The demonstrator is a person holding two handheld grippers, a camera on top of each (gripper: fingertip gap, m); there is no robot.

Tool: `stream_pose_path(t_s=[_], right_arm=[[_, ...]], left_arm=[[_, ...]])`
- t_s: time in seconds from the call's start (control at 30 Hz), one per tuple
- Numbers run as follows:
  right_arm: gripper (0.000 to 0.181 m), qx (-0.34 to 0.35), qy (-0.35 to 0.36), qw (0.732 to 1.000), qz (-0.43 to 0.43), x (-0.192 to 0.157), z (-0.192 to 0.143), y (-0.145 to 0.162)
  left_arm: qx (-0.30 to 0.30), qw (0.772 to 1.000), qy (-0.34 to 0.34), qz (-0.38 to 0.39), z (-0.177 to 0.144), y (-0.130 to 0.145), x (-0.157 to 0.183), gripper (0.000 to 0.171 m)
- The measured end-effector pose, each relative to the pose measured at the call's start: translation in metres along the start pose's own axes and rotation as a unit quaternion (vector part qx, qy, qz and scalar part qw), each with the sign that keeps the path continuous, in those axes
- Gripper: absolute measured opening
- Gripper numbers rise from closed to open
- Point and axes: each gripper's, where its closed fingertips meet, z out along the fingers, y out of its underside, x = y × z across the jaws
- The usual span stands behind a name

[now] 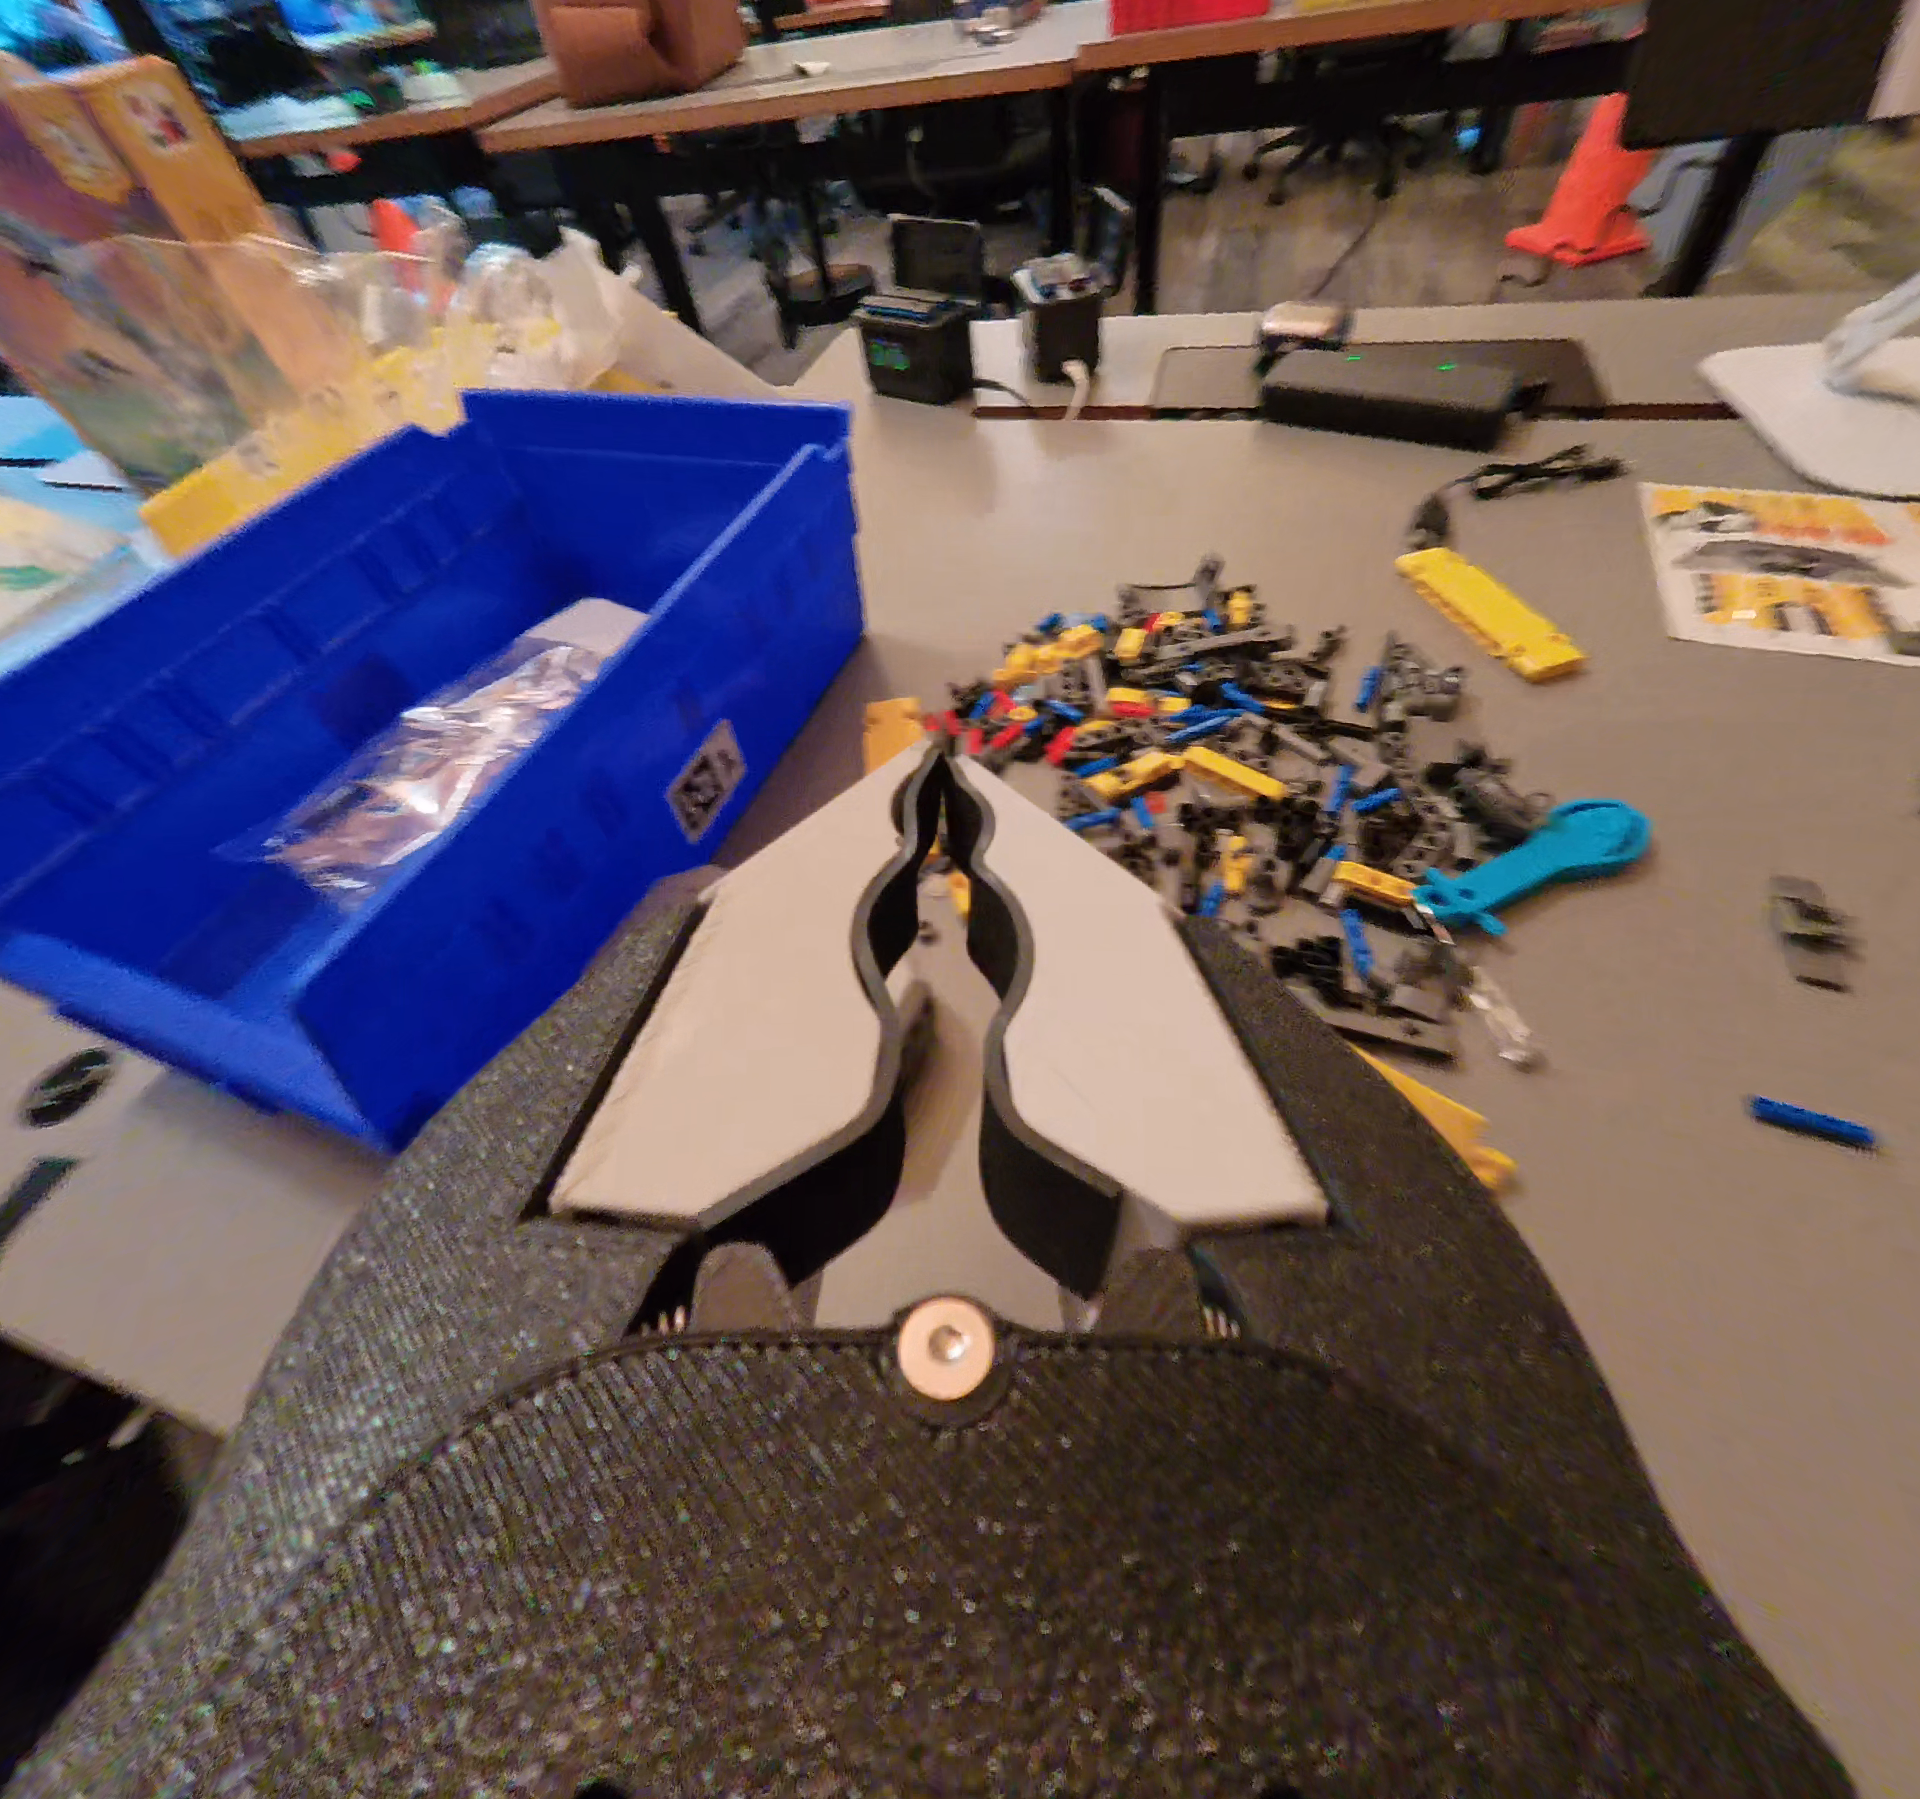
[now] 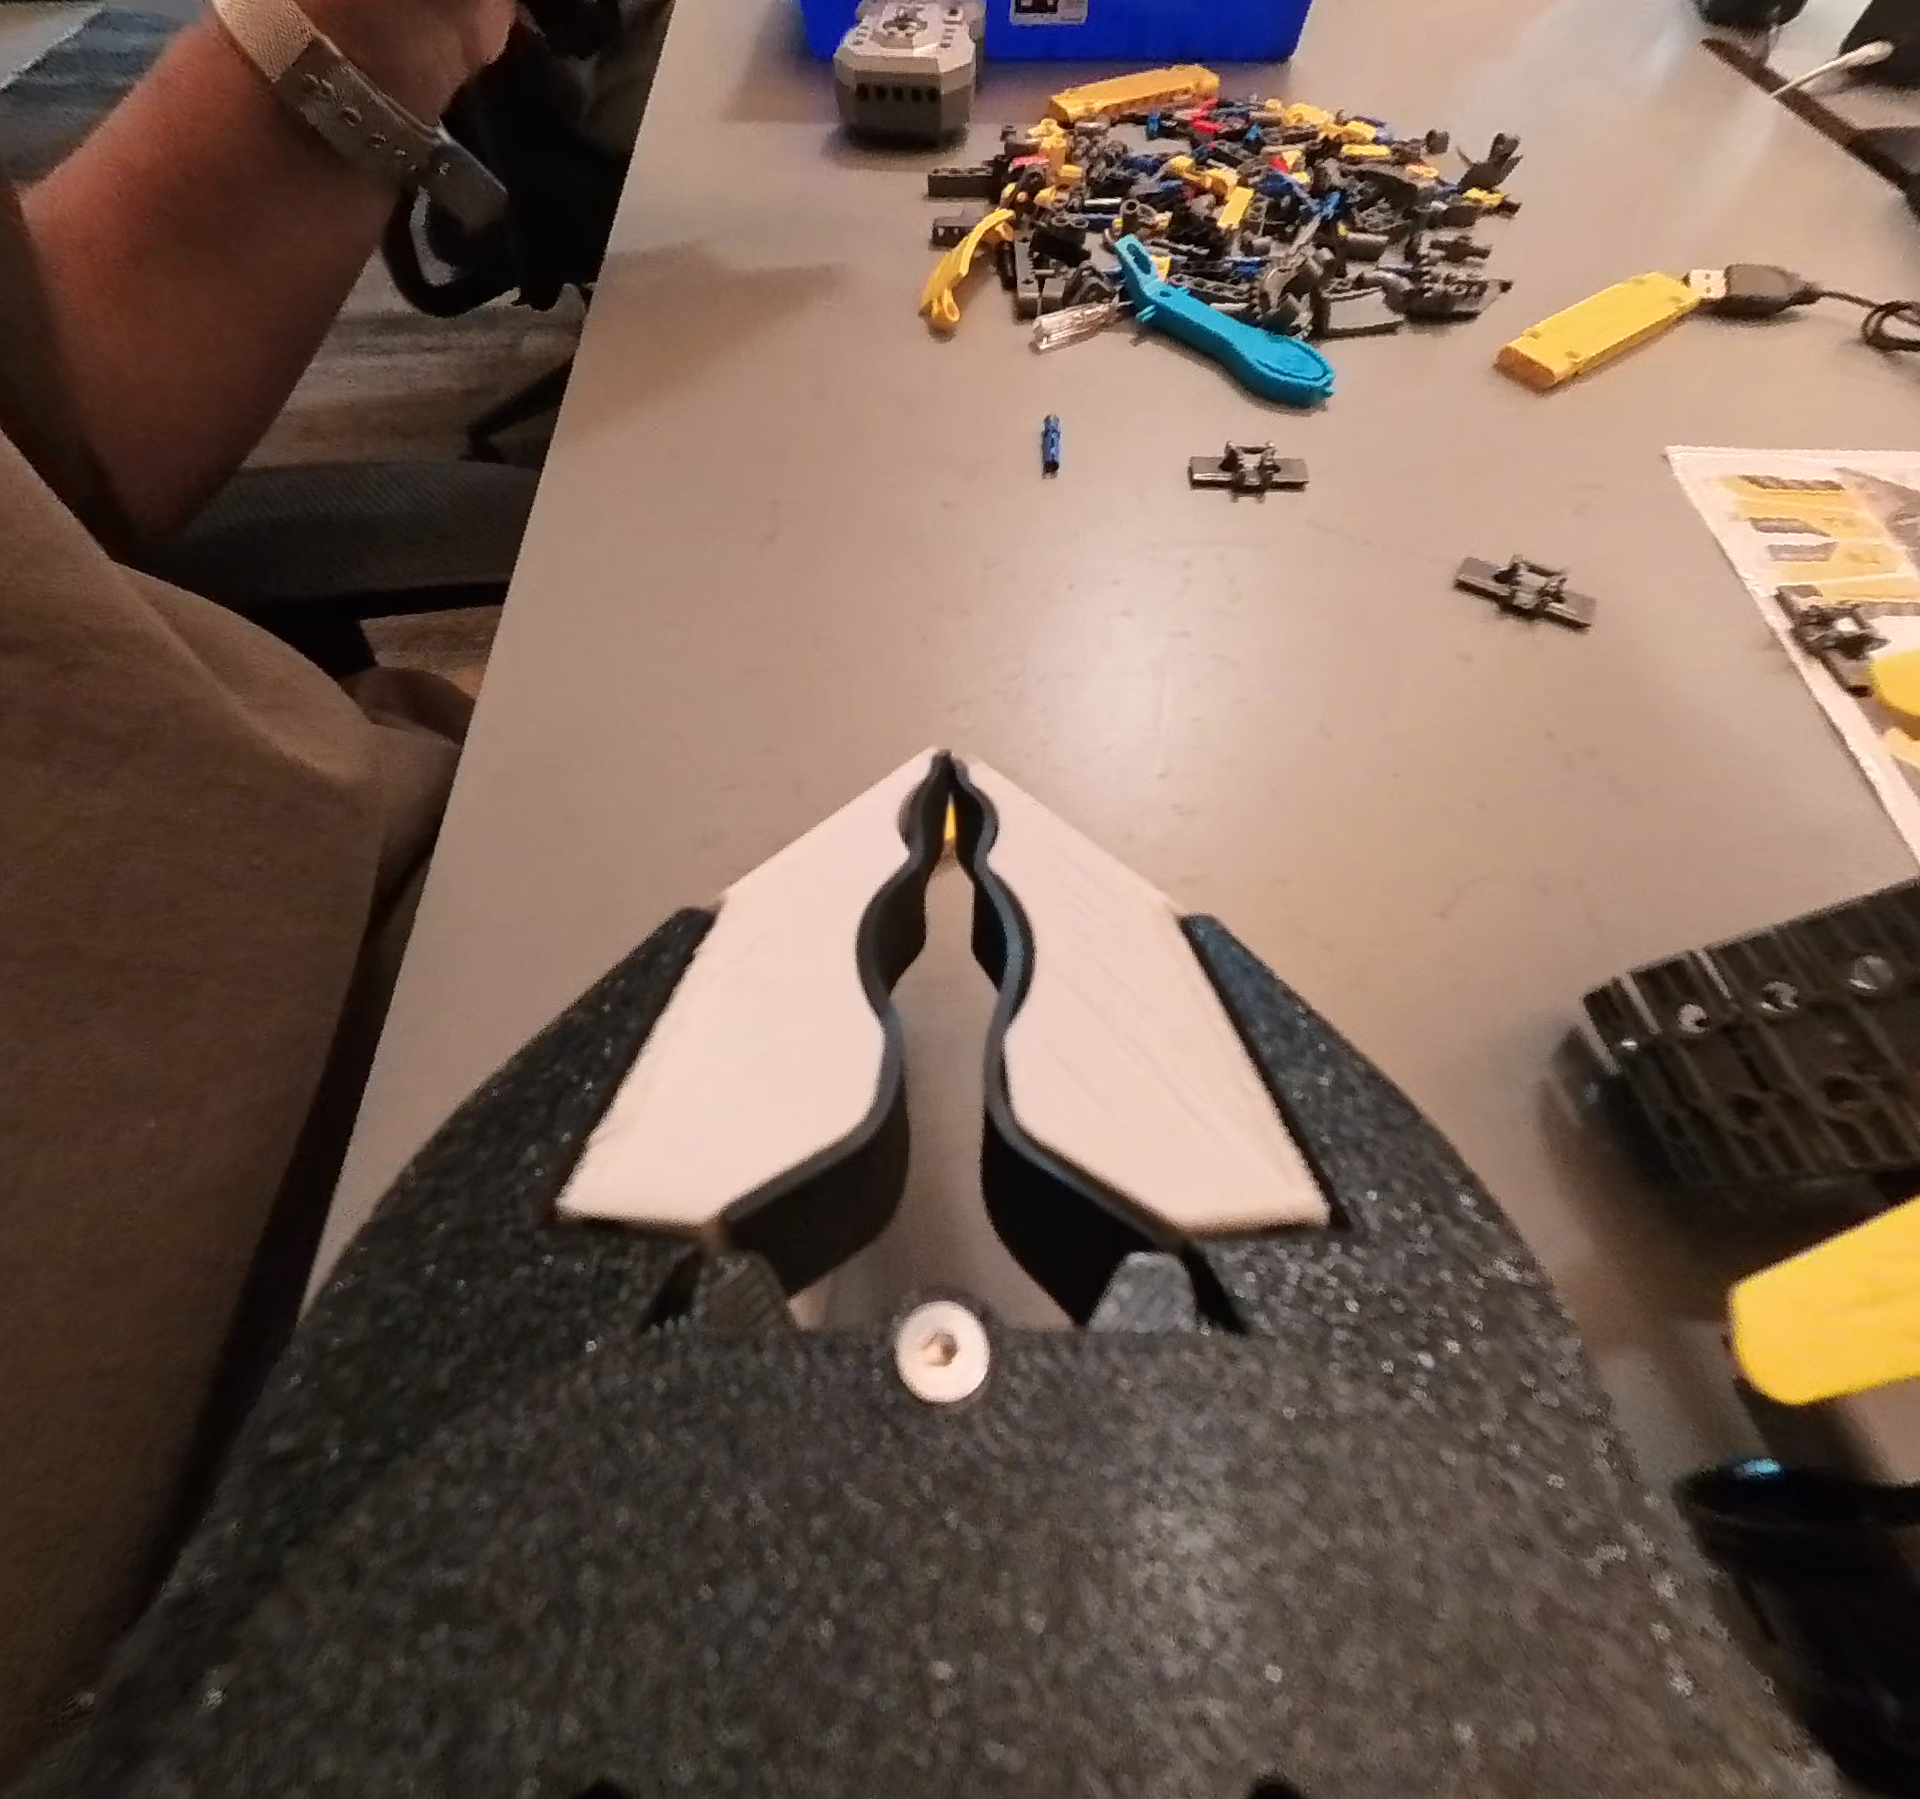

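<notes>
My left gripper (image 1: pixel 940 764) is shut, its fingertips meeting above the near edge of a pile of small black, yellow, blue and red building pieces (image 1: pixel 1247 762). Yellow bits show through the gap behind the tips. A blue bin (image 1: pixel 582 710) with a clear plastic bag (image 1: pixel 447 762) stands to its left. My right gripper (image 2: pixel 943 762) is shut above bare grey table (image 2: pixel 935 606), well short of the same pile (image 2: pixel 1247 191). A yellow sliver (image 2: pixel 948 824) shows between its pads; I cannot tell whether it is gripped or lies beneath.
A teal tool (image 2: pixel 1226 336), a yellow panel (image 2: pixel 1600 326), a grey block (image 2: pixel 909 61), a blue pin (image 2: pixel 1051 443) and two black links (image 2: pixel 1247 471) lie on the table. A black tracked assembly (image 2: pixel 1766 1053) and a printed sheet (image 2: pixel 1818 554) sit at the right. A person's arm (image 2: pixel 312 56) is at the left. There is about 35 cm between the tips of the two grippers. My right tips are about 40 cm from the grey block (image 2: pixel 909 61), my left tips only 10 cm.
</notes>
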Motion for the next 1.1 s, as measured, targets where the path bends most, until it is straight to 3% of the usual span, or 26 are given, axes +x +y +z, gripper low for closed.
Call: stream_pose_path(t_s=[0.07, 0.17, 0.3, 0.5, 0.6, 0.77, 0.97, 1.1], right_arm=[[0.000, 0.011, 0.008, 1.000, -0.005, 0.002, -0.001, -0.003], [0.000, 0.031, 0.025, 0.999, -0.004, 0.009, -0.004, -0.009], [0.000, 0.068, 0.077, 0.995, 0.008, 0.028, -0.010, -0.020], [0.000, 0.092, 0.099, 0.991, -0.004, 0.031, -0.015, -0.026], [0.000, 0.068, 0.099, 0.993, -0.012, 0.029, -0.008, -0.021], [0.000, 0.018, 0.100, 0.994, -0.028, 0.022, 0.011, -0.021], [0.002, 0.045, 0.054, 0.997, 0.022, 0.023, 0.039, -0.077], [0.000, 0.050, 0.098, 0.994, 0.021, 0.048, 0.060, -0.088]], left_arm=[[0.007, 0.999, -0.044, 0.017, 0.001, -0.006, -0.012, 0.000], [0.033, 0.998, -0.051, 0.010, -0.001, -0.026, -0.013, 0.000], [0.058, 0.998, 0.006, -0.014, 0.005, -0.060, 0.005, 0.000], [0.085, 0.993, 0.077, -0.038, 0.019, -0.107, 0.038, 0.001], [0.041, 0.990, 0.129, -0.033, 0.033, -0.099, 0.061, 0.010], [0.013, 0.991, 0.128, -0.022, 0.045, -0.089, 0.057, 0.015], [0.012, 0.988, 0.148, -0.043, 0.052, -0.082, 0.044, 0.021], [0.020, 0.992, 0.115, -0.050, 0.066, -0.076, 0.018, 0.022]])
